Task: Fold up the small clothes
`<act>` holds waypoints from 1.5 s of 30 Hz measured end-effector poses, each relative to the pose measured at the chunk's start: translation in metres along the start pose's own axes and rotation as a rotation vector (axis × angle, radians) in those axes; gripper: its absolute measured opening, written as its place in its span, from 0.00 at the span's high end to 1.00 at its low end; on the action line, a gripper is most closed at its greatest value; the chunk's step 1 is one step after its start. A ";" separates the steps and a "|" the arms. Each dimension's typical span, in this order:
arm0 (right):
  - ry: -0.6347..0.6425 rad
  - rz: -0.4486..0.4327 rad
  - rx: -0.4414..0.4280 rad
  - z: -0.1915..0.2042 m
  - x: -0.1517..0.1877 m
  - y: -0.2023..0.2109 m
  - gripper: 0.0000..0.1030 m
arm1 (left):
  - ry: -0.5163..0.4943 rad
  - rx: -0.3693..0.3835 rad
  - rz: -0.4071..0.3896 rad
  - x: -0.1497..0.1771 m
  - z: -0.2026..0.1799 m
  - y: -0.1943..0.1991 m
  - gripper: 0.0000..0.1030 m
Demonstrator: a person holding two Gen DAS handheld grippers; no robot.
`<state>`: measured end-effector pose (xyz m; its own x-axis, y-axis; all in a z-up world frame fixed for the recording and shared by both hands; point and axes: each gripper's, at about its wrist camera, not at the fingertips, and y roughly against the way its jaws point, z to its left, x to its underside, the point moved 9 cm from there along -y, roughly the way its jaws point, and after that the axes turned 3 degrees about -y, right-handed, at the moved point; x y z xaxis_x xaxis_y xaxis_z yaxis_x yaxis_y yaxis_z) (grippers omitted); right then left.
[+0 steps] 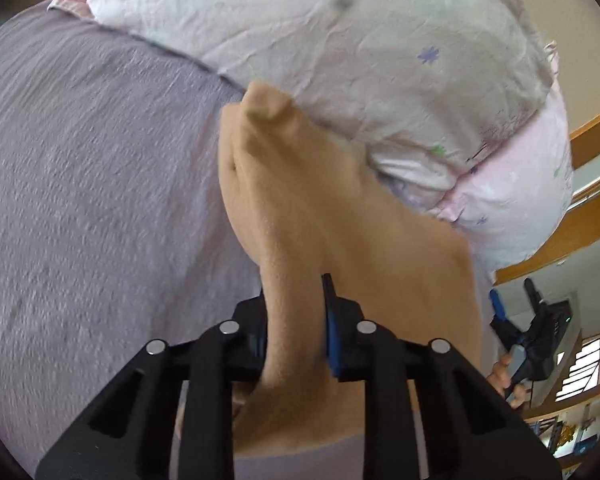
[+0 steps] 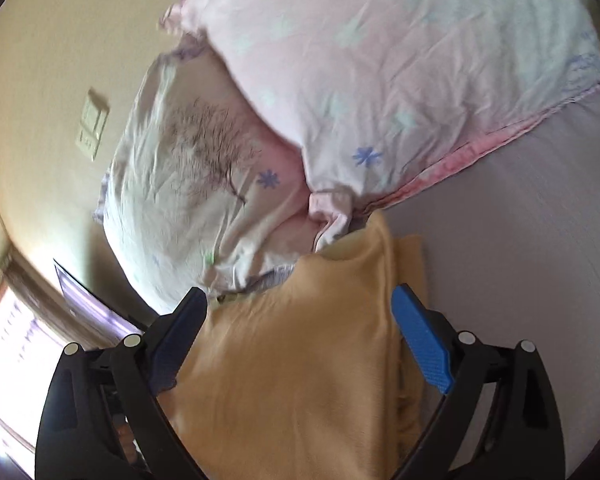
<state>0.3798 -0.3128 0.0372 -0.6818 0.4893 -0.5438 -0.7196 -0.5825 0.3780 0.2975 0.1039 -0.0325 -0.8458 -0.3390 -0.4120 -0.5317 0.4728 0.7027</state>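
A tan fleece garment (image 1: 340, 220) lies partly lifted over the grey bedspread (image 1: 100, 180). My left gripper (image 1: 294, 304) is shut on a bunched fold of the garment, which rises between its fingers. In the right wrist view the same garment (image 2: 300, 360) looks yellow and spreads flat between my right gripper's (image 2: 300, 304) wide-open blue-padded fingers (image 2: 420, 336); the cloth passes under them, and no pinch shows. The right gripper also shows at the right edge of the left wrist view (image 1: 528, 332), held in a hand.
Two pale pink pillows with flower prints (image 1: 340, 40) (image 2: 380, 60) lie against the garment's far end. The grey bedspread also shows in the right wrist view (image 2: 520, 240). A wooden bed frame (image 1: 588, 208) and a wall switch (image 2: 92, 124) sit beyond.
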 end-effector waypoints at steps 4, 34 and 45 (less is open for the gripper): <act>-0.022 -0.080 -0.015 0.000 -0.020 0.028 0.07 | -0.078 0.097 -0.049 -0.015 -0.070 0.021 0.81; -0.155 0.394 0.063 -0.062 0.039 -0.030 0.58 | -0.224 0.191 0.241 0.068 -0.143 -0.108 0.29; 0.063 0.396 -0.080 0.024 0.073 -0.062 0.70 | -0.263 0.153 0.063 0.037 -0.097 -0.036 0.64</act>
<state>0.3711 -0.2252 -0.0081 -0.8929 0.1777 -0.4136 -0.3887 -0.7680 0.5091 0.2898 -0.0047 -0.0170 -0.8487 -0.0927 -0.5206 -0.4618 0.6097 0.6443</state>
